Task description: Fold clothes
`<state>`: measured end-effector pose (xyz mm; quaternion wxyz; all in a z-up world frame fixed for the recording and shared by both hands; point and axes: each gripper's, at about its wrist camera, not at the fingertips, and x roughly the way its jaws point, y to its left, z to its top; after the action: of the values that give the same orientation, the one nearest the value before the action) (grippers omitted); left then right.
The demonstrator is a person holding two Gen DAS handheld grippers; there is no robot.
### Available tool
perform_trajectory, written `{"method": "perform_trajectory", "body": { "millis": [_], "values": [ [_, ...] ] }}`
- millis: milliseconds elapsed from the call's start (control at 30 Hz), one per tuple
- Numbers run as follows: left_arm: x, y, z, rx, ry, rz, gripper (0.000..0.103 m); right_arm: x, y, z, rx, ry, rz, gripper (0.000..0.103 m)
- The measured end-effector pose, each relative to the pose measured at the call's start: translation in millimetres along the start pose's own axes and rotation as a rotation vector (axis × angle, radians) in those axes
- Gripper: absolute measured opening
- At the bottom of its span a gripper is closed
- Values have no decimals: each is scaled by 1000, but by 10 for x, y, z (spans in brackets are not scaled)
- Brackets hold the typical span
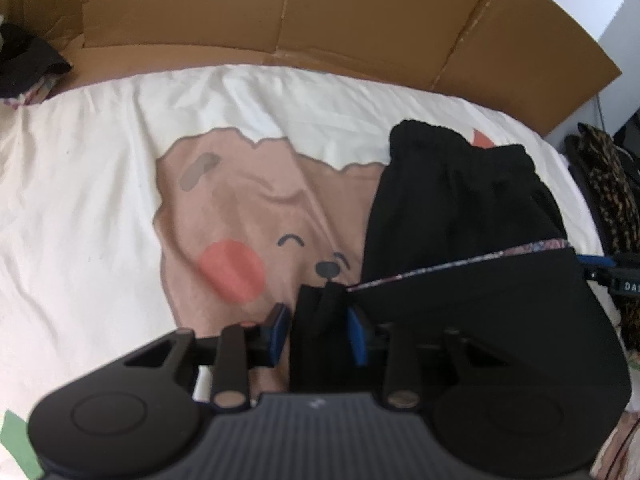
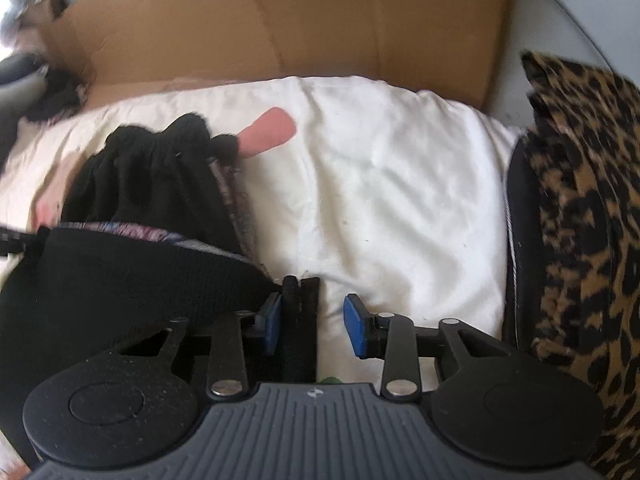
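A black garment (image 1: 460, 208) with a gathered waistband and a patterned inner lining lies on the white bedsheet with a bear print (image 1: 248, 216). Its near edge is lifted toward me. My left gripper (image 1: 318, 330) has a bunched corner of the black garment between its blue pads, with the jaws partly apart. In the right wrist view the same garment (image 2: 148, 184) lies at left. My right gripper (image 2: 314, 324) has the other black corner against its left pad (image 2: 272, 324); the right pad (image 2: 356, 330) stands clear of the cloth.
A cardboard wall (image 1: 280, 12) stands behind the bed. A leopard-print cloth (image 2: 580, 200) hangs over a dark object at the right. Dark clothes (image 1: 24, 60) lie at the far left. White sheet (image 2: 400, 200) lies to the right of the garment.
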<state>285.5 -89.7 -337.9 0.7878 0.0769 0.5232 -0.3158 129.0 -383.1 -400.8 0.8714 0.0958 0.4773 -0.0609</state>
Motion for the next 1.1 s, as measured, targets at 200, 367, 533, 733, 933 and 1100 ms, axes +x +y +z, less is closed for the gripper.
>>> {"method": "perform_trajectory", "body": {
  "millis": [200, 367, 533, 733, 933, 1100],
  "values": [
    [-2, 31, -16, -38, -11, -18, 36, -35, 24, -11, -4, -14, 3, 31],
    [-22, 73, -47, -84, -27, -44, 14, -64, 44, -20, -7, -25, 6, 10],
    [-165, 8, -90, -69, -60, -16, 8, -144, 43, -18, -2, -45, 1, 10],
    [-354, -32, -60, -50, -81, 2, 8, -383, -15, -5, 30, -105, -22, 9],
    [-511, -116, 37, -26, -95, 21, 7, -578, 36, 35, 10, -158, -40, 9],
    [-637, -257, 207, 34, -126, 51, 7, -700, 44, 146, 8, -195, -53, 9]
  ]
}}
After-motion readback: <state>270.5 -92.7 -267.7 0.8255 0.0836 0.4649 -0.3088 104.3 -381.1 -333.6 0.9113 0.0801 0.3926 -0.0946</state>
